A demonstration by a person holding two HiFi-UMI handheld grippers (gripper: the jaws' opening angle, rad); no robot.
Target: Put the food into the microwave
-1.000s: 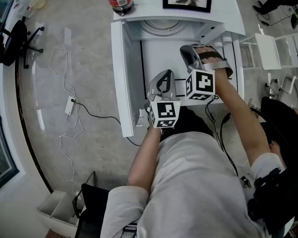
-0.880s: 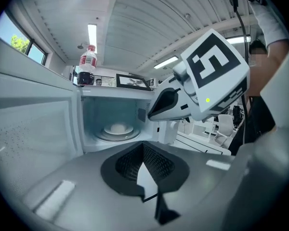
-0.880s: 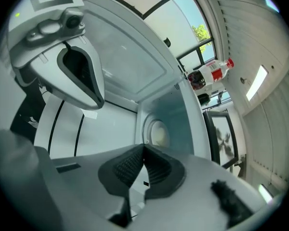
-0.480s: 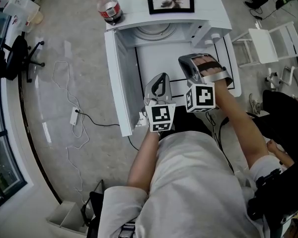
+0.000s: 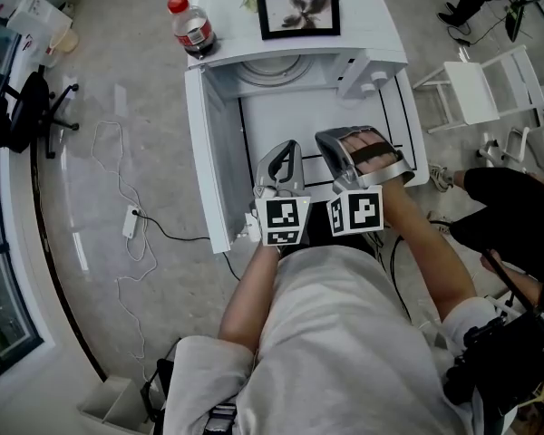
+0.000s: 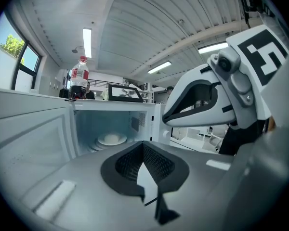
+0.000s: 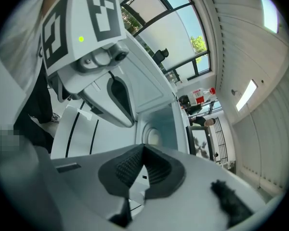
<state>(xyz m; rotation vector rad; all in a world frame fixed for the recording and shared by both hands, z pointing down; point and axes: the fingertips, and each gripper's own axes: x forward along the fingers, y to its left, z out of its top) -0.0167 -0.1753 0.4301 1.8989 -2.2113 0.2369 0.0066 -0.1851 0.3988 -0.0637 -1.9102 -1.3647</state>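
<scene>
**Food sits in the open microwave; both grippers empty in front of it**

A person stands facing a white microwave (image 5: 381, 48). Its door (image 5: 204, 152) is swung wide open, at 10 o'clock from the grippers in the head view. On the roof of the microwave stand a bottle (image 5: 190, 27) with a red cap and a framed picture (image 5: 297, 10).

The food (image 6: 111, 138), a pale mound, rests on the round plate (image 6: 97, 145) inside the cavity. The loading step therefore looks done. The likely next move is to shut the door: one gripper would need to reach out to the door at 10 o'clock and push it round to the front.

The left gripper (image 6: 143, 147) has its jaws pressed together with nothing between them. The food lies at 11 o'clock from it in the left gripper view, well apart and deep inside the microwave. The right gripper (image 7: 143, 150) is likewise closed and empty. It hovers beside the left one, with the cavity at 12 o'clock.
</scene>
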